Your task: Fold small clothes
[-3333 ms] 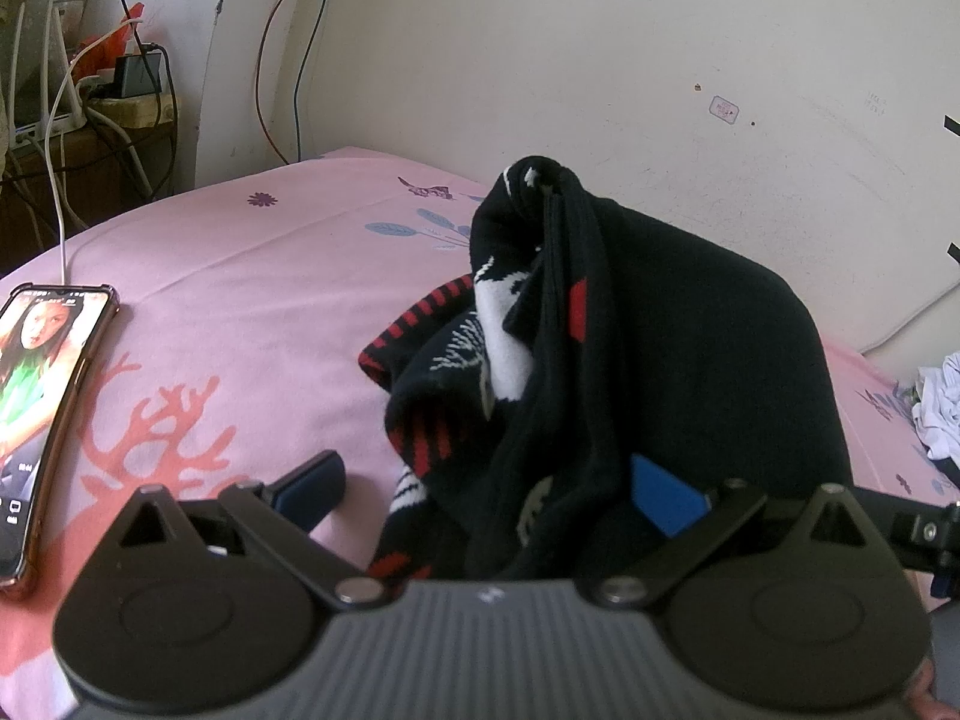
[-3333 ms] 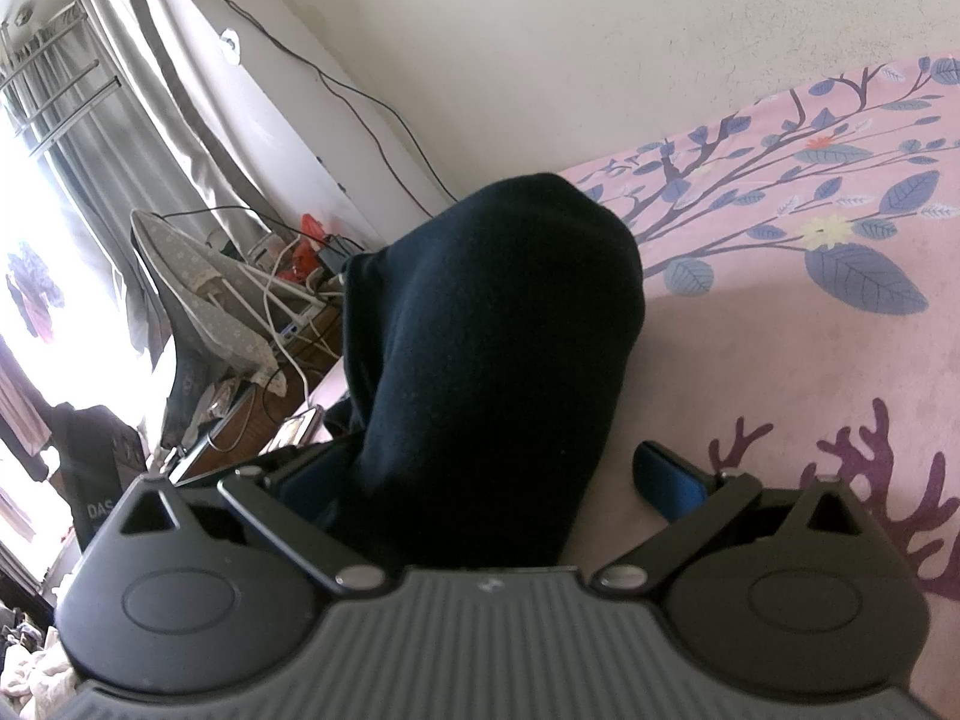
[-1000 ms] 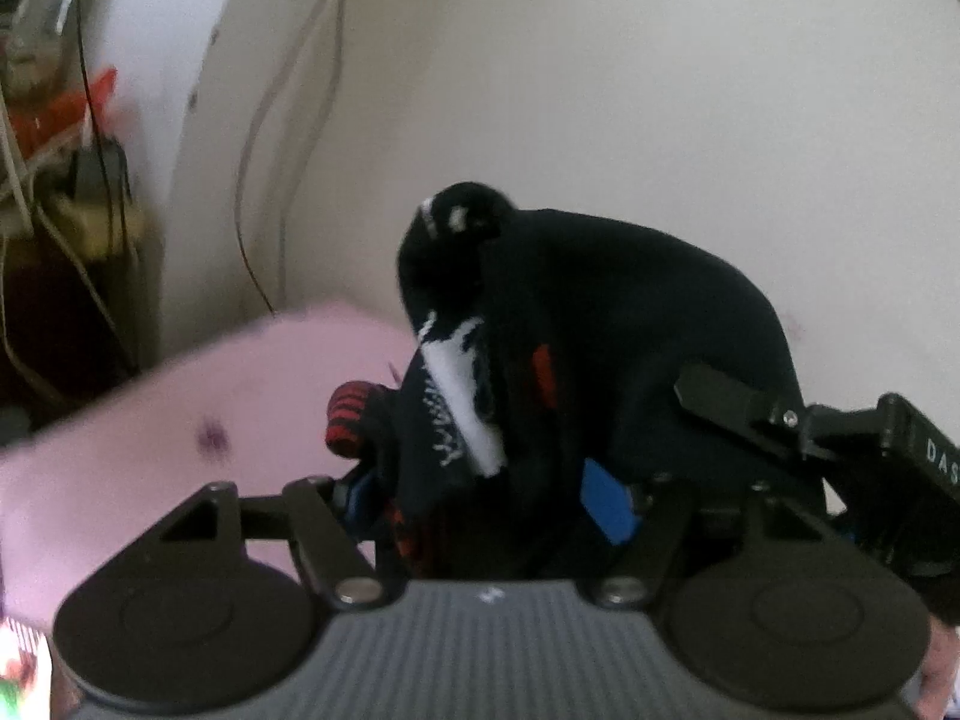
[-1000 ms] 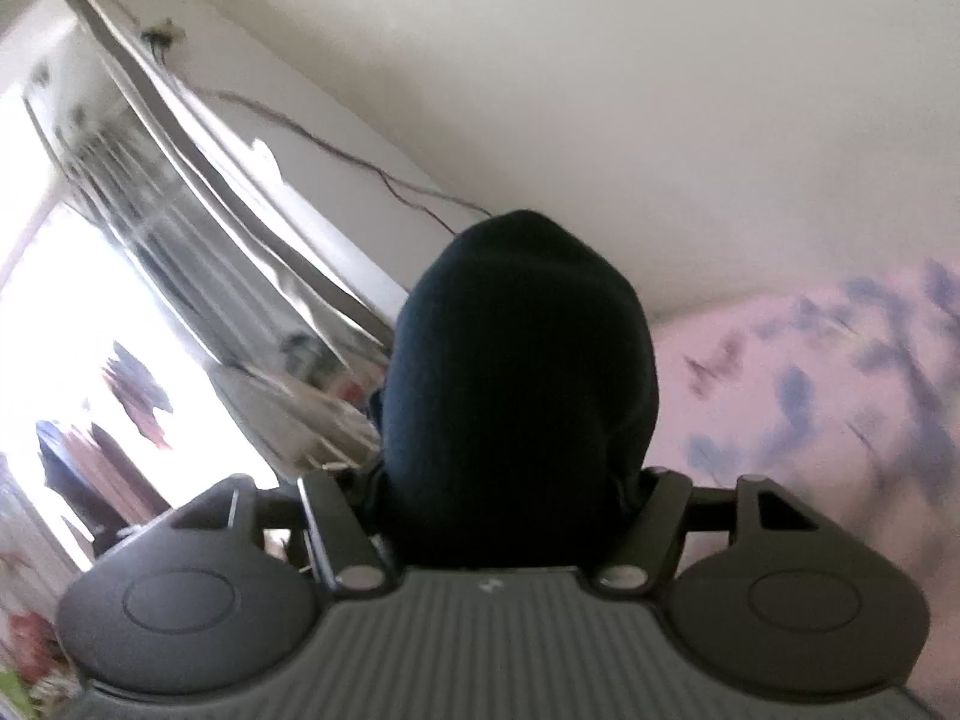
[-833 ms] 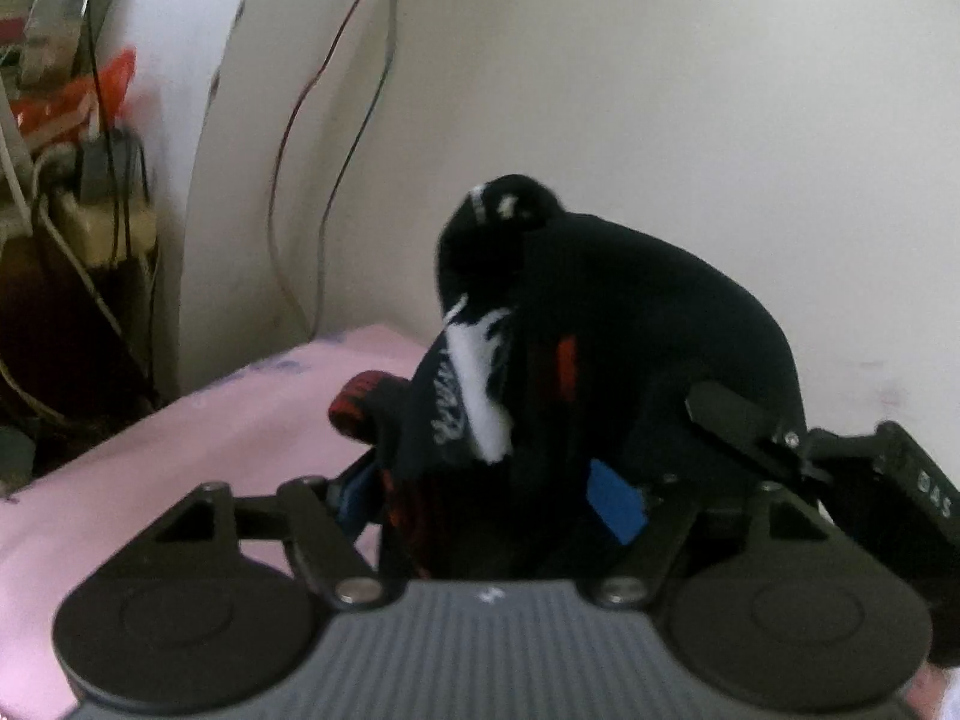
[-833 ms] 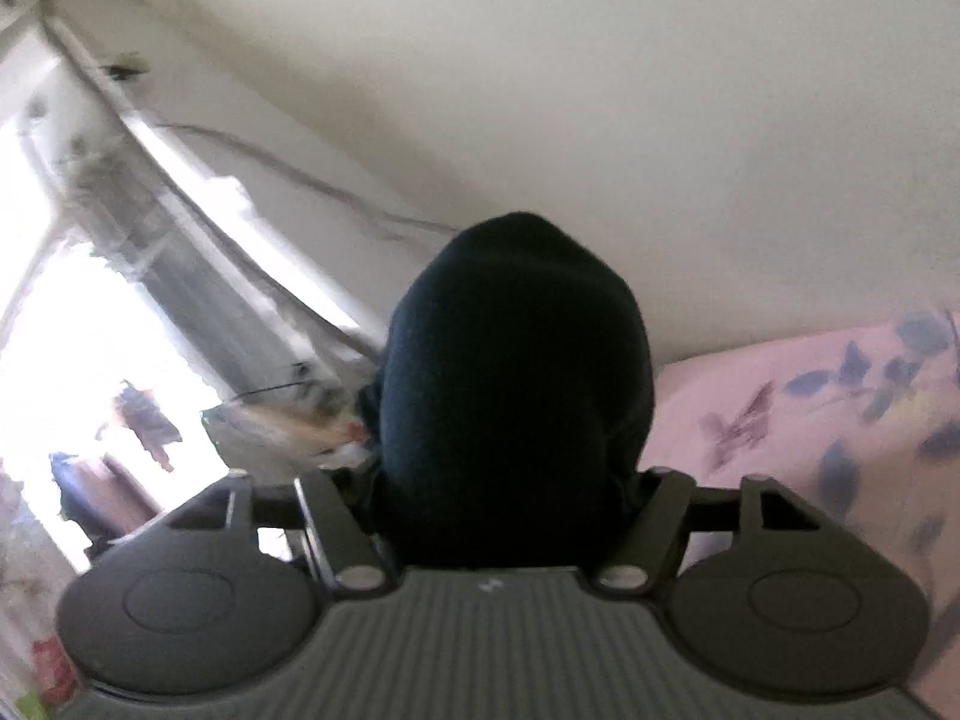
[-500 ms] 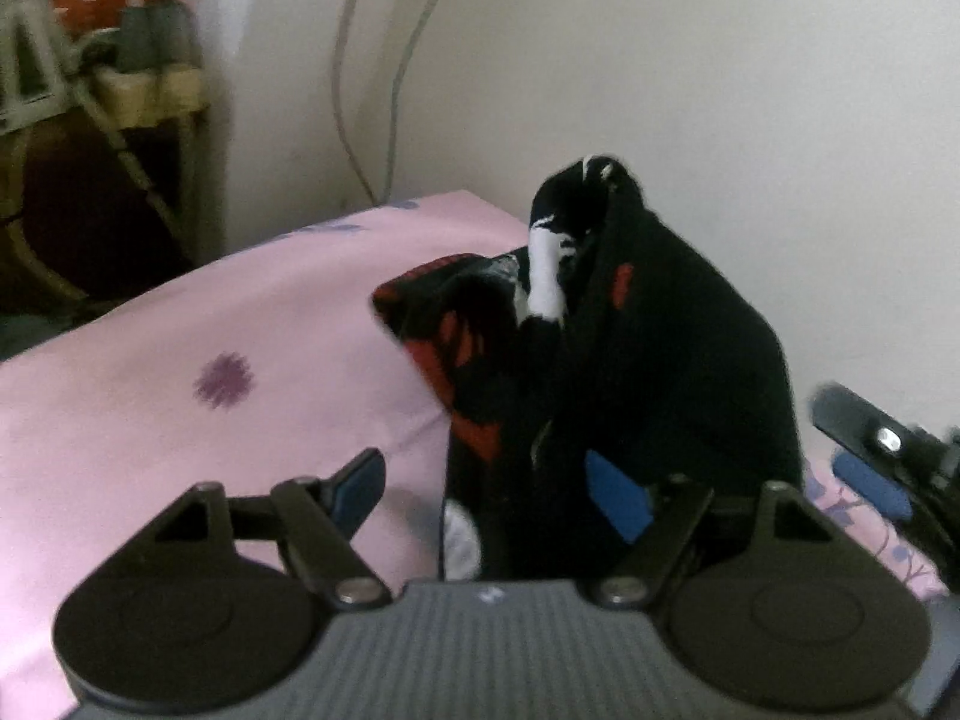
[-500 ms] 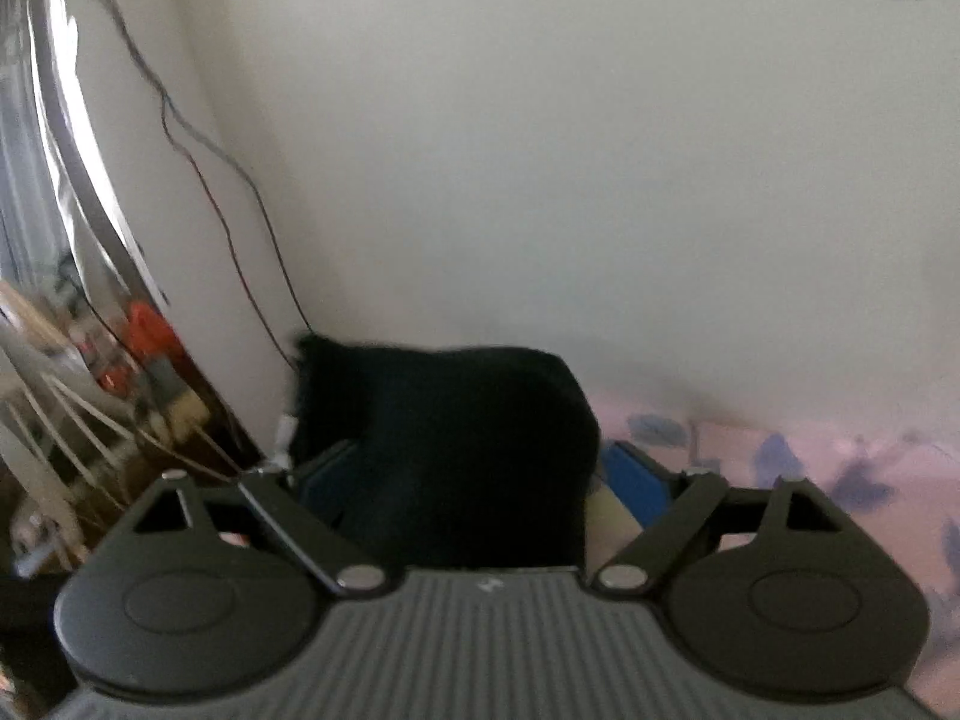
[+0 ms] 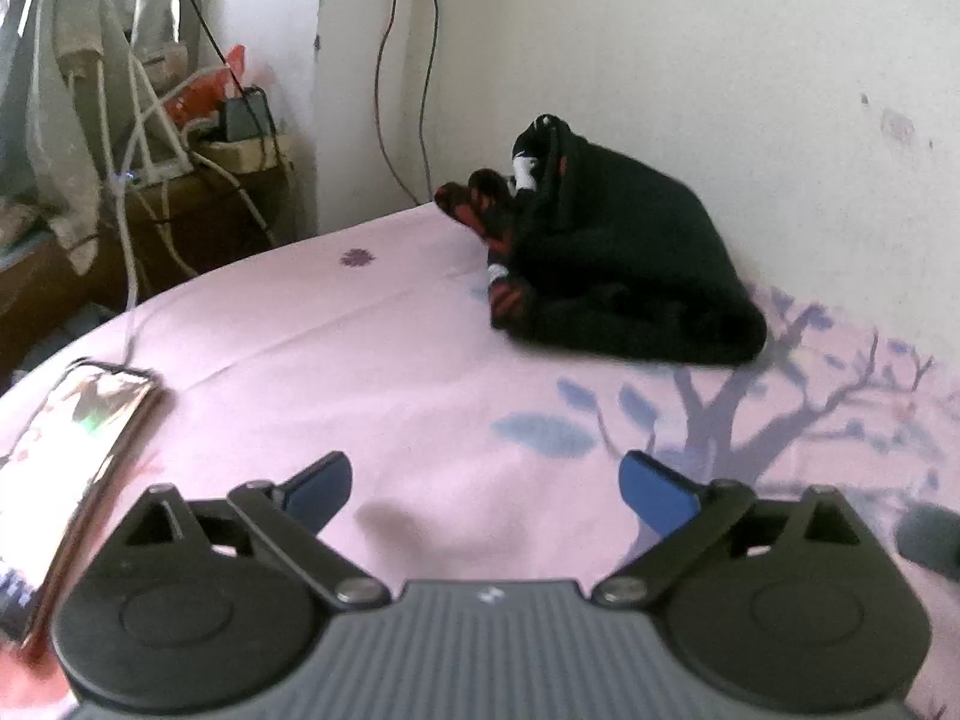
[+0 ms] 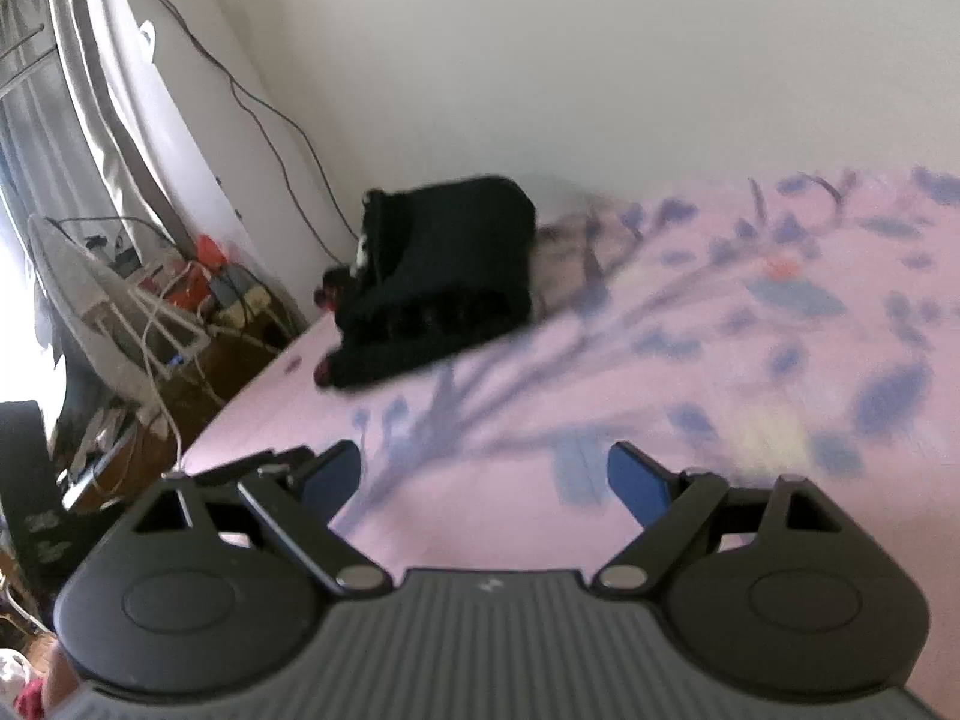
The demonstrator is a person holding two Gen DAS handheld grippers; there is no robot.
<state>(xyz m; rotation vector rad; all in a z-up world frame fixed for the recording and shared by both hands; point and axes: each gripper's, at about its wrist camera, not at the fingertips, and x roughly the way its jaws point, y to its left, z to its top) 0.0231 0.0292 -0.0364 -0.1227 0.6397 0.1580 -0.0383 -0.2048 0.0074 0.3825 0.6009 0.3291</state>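
A folded black garment [image 9: 618, 264] with red and white pattern lies on the pink bedsheet [image 9: 420, 372] at the far corner, against the wall. It also shows in the right wrist view [image 10: 438, 282] as a black bundle near the bed's far left edge. My left gripper [image 9: 486, 486] is open and empty, well short of the garment, low over the sheet. My right gripper [image 10: 483, 477] is open and empty, also back from the garment.
A phone [image 9: 72, 438] with a lit screen lies on the bed at the left, on a white cable. A low wooden stand with chargers and cables [image 9: 180, 144] stands past the bed's left edge; it also shows in the right wrist view [image 10: 198, 300]. The wall [image 9: 660, 60] runs behind the garment.
Both grippers carried the black garment up and toward the wall corner, set it down there, opened and let go, then pulled back from it.
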